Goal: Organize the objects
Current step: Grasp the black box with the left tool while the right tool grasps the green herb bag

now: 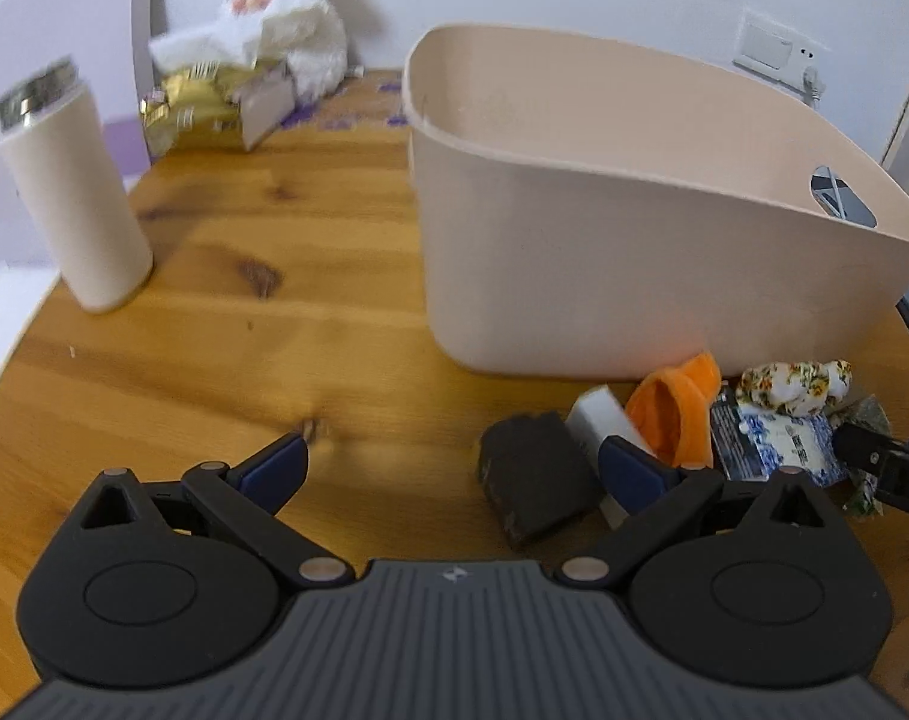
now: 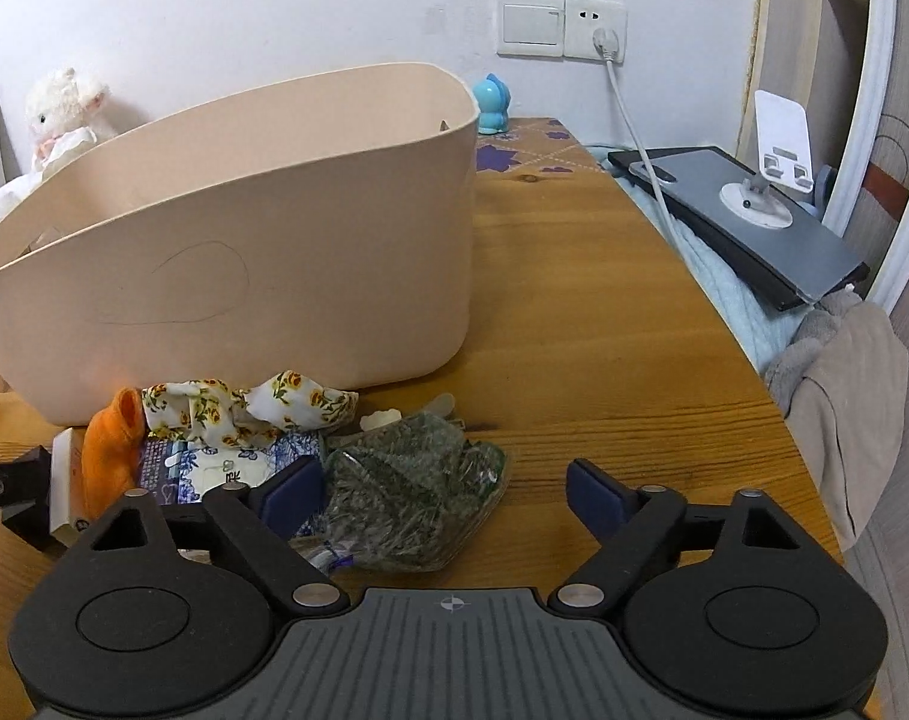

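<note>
Standing on table (image 2: 574, 300), beige bin (image 1: 604, 276), interior hidden, clutter beside

Bin (image 1: 604, 276) interior hidden behind near wall in both views. White block (image 1: 598, 426) partly covered by dark block (image 1: 532, 480) and blue fingertip. Plush lamb (image 1: 286, 18) and gold packets (image 1: 196, 102) blurred (detail unreadable). Blue-white packet (image 2: 214, 468) print too small to read.
</note>
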The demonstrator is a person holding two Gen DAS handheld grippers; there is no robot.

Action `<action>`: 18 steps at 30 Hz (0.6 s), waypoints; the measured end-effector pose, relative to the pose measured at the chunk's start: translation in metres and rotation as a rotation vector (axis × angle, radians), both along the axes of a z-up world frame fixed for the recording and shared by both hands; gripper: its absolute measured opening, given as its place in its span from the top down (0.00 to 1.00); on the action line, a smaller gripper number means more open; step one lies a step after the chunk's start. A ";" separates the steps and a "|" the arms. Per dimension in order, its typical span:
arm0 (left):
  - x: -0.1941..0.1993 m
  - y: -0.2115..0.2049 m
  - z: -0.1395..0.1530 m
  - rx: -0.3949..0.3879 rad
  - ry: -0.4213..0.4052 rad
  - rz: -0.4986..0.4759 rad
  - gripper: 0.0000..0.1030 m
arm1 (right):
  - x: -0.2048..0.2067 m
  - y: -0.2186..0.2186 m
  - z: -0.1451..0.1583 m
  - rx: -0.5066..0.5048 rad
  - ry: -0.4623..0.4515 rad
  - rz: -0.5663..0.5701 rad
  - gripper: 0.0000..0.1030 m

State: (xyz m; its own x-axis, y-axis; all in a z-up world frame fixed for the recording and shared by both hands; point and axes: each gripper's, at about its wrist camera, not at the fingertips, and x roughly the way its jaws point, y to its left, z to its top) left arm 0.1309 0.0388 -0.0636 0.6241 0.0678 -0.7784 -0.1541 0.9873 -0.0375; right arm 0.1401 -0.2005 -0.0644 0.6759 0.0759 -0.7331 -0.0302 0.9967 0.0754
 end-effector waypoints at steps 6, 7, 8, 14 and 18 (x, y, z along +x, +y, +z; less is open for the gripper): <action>-0.002 -0.005 -0.010 0.020 0.047 -0.018 0.01 | -0.001 -0.006 -0.003 -0.007 0.024 -0.028 0.22; -0.002 -0.004 -0.011 0.019 0.050 -0.016 0.01 | -0.002 -0.008 -0.005 -0.004 0.031 -0.031 0.22; -0.001 -0.003 -0.012 0.009 0.052 -0.010 0.05 | -0.002 -0.009 -0.006 -0.001 0.035 -0.032 0.22; -0.001 -0.001 -0.016 0.017 0.041 -0.021 0.19 | 0.002 -0.009 -0.006 -0.006 0.016 -0.029 0.46; -0.004 -0.005 -0.014 0.038 0.005 -0.060 0.50 | -0.004 -0.004 -0.006 -0.011 0.001 -0.023 0.50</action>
